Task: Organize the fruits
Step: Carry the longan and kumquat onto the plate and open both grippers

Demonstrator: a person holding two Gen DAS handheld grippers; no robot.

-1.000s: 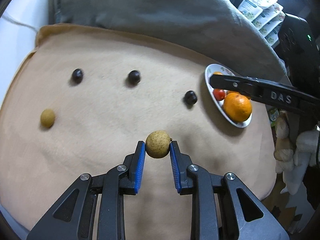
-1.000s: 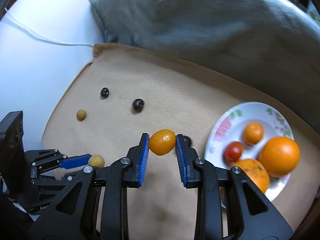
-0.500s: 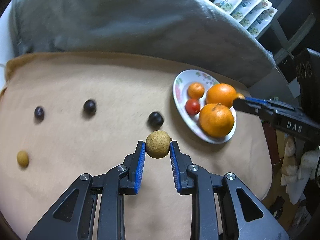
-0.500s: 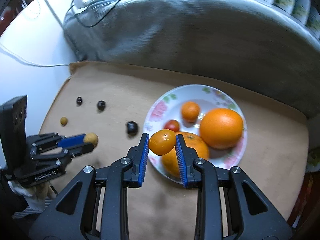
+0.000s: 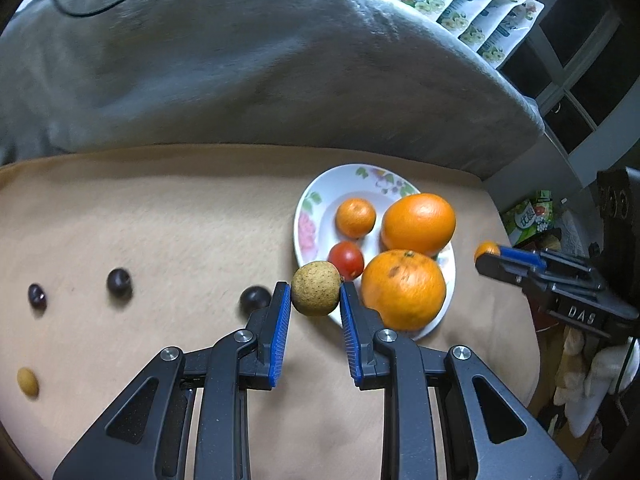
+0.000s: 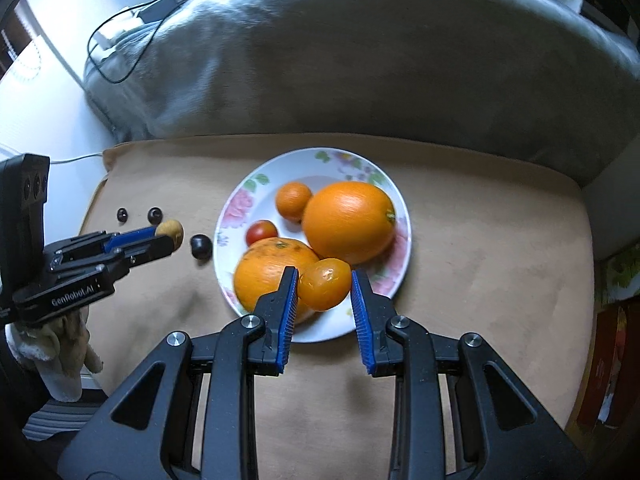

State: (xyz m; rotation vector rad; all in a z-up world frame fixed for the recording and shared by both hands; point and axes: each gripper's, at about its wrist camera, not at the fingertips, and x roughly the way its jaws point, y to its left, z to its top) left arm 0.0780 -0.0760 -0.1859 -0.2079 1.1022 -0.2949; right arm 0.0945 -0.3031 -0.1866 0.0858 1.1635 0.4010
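Carrying speckled tan round fruit [image 5: 316, 289] and small glossy orange fruit [image 6: 324, 284], each clamped in closed left gripper [image 5: 312, 306] and right gripper [image 6: 325, 300], now arrived over floral white plate [image 6: 320, 164] from the cloth, drop-off likely next.

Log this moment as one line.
left gripper: holds brown fruit | right gripper: holds small orange fruit over plate | cloth: berries loose

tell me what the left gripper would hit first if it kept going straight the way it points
Probably the floral plate rim, then the red tomato. The left gripper, holding the tan fruit, points there; its height is unclear.
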